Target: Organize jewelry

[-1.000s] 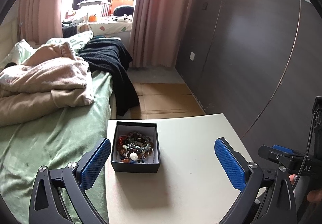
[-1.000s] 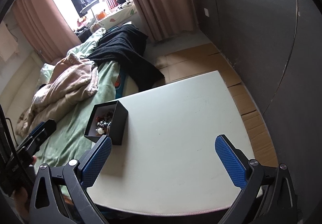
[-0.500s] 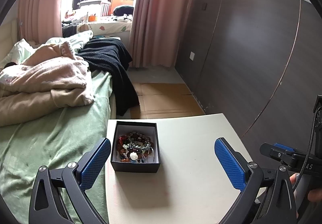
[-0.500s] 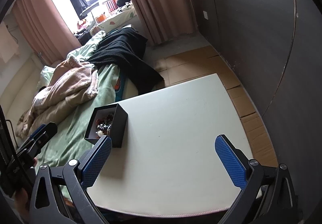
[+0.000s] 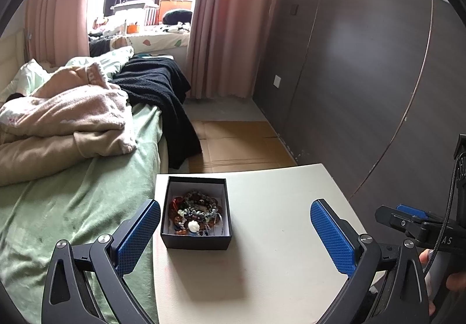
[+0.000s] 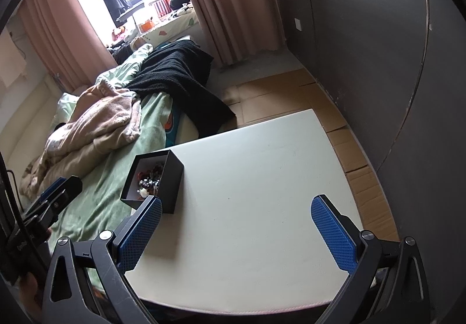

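Black box (image 5: pixel 197 214) sitting open at surface (image 5: pixel 271 260) left edge, holding tangled bead jewelry (image 5: pixel 194 214). Left hand-held gripper (image 5: pixel 235 233) hovering spread wide, gripping nothing. Right hand-held gripper (image 6: pixel 236 233) likewise gaping, unloaded. Bed (image 5: pixel 72 207) with beige blanket (image 5: pixel 64 126) lying beside surface. Nothing blocking box.

left gripper (image 5: pixel 235 232): jaws spread wide, blue pads facing each other, nothing between them | right gripper (image 6: pixel 236 230): jaws spread wide, blue pads facing each other, nothing between them | relation: right gripper sits off the left gripper's right side, the two well apart, both pointing forward
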Tool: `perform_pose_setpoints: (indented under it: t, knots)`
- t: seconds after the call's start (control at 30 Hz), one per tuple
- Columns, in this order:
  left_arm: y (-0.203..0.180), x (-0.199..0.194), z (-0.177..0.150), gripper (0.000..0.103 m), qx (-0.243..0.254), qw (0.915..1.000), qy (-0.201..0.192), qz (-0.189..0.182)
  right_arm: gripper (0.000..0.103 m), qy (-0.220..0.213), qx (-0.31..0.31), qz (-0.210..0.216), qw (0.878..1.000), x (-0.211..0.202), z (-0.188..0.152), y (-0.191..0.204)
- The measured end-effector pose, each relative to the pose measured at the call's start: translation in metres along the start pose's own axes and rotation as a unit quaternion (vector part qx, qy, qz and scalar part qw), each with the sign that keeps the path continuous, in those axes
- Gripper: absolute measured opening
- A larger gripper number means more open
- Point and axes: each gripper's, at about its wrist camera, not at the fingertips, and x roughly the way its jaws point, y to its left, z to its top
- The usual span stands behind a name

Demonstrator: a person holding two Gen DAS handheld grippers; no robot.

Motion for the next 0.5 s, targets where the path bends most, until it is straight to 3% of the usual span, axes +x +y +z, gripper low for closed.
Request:
perform_pose_setpoints:
  t: [0.5]
  knots:
    - [0.0001, -0.0009, -0.0003, 0.103, -0.005, 0.9999, 0.001, -0.01, 0.103, 0.001, -0.001, 0.001, 1.0, -0.0007, -0.0008, -0.001]
